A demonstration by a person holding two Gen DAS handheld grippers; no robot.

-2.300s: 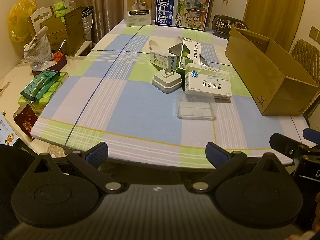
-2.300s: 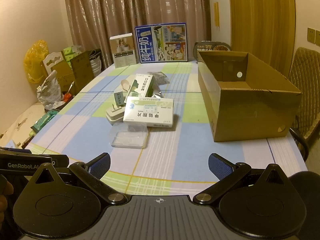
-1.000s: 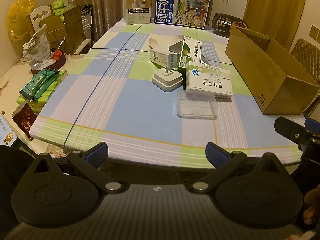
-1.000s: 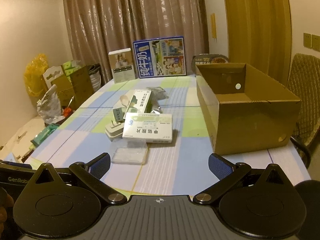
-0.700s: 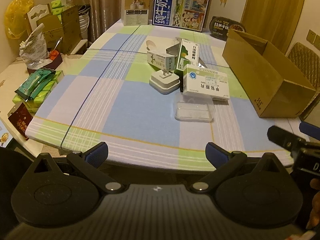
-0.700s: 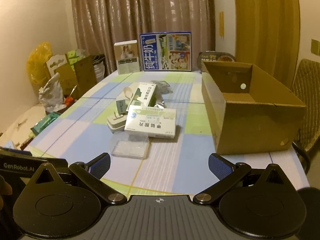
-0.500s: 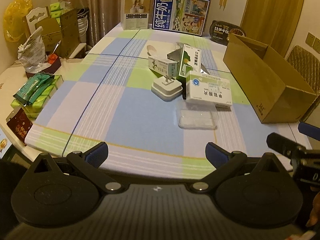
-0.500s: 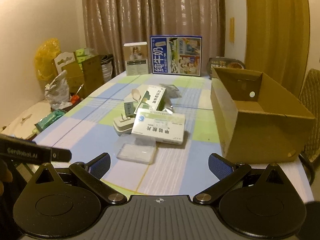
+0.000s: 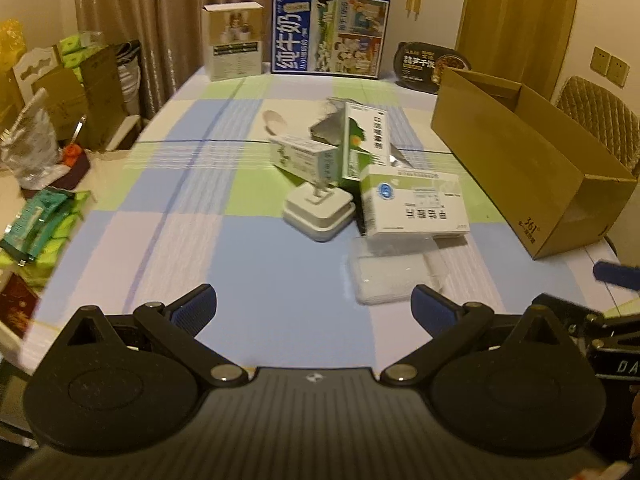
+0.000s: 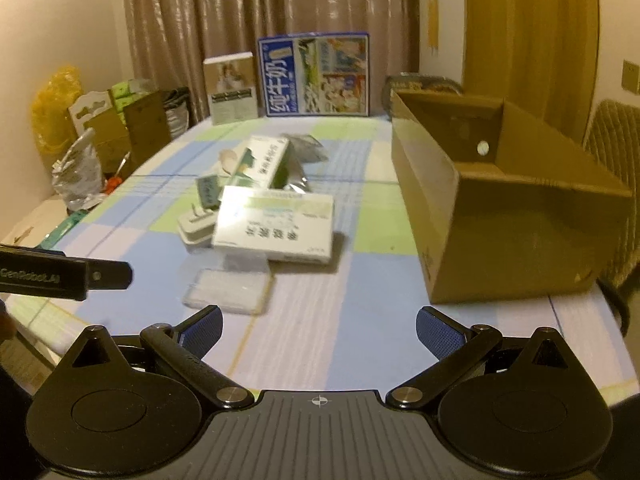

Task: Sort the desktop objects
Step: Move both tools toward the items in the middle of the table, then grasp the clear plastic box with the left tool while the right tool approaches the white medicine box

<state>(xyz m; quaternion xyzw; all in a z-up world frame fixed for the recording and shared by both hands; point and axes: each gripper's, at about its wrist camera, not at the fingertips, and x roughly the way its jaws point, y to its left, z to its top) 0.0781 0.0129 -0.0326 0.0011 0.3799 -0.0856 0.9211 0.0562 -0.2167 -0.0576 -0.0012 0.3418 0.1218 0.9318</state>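
Several small items sit clustered near the middle of the checked surface (image 9: 256,264). Nearest the camera lies a clear plastic case (image 9: 394,276), flat on the cloth, with a white medicine box (image 9: 414,204) just behind it and overlapping its far edge. A white charger (image 9: 318,210) rests just left of that box, prongs up. Behind the charger stands a small green-and-white box (image 9: 304,158), and beside it a taller green carton (image 9: 362,142) leans at a tilt, with a silvery foil packet (image 9: 326,126) touching its far side. A pale spoon-like piece (image 9: 276,120) lies a little apart to the left; blur hides its detail.

An open cardboard box (image 10: 500,216) stands to the right of the cluster, well apart from it, its top open.

Both tools hover over the near edge of the surface, short of the items. The left tool (image 9: 314,306) has its blue-padded fingers spread wide and holds nothing. The right tool (image 10: 318,326) is likewise spread wide with nothing between its fingers.

At the far end, a blue milk carton box (image 9: 330,34) and a beige box (image 9: 234,40) stand upright against the curtain (image 9: 160,8).
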